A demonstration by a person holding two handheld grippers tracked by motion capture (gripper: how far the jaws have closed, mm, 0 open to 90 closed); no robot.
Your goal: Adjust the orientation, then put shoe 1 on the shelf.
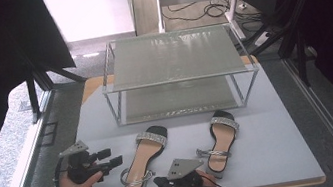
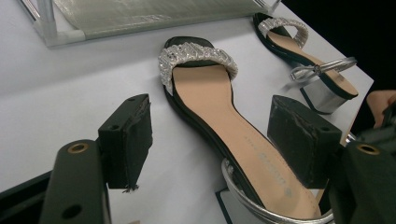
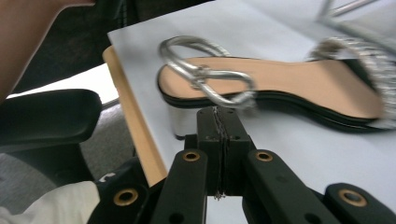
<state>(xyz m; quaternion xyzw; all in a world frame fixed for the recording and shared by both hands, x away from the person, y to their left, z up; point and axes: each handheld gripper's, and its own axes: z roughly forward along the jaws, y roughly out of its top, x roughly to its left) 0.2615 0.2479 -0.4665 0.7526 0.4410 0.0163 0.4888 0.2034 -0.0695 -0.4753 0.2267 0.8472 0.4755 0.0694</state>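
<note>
Sandal (image 1: 147, 160) on the left lies flat on the table (image 1: 276, 157), just in front of the shelf rack (image 1: 176, 71). Your left gripper (image 2: 215, 140) is open around its heel end, so squeeze the sole gently. Your right gripper (image 3: 218, 126) is closed, holding nothing, by the other sandal (image 3: 280, 88).

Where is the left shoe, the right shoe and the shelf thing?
left sandal (image 1: 146, 152): high view, on its tan insole.
right sandal (image 1: 223, 139): high view, on its tan insole.
metal rack (image 1: 174, 57): high view, on its top shelf.
</note>
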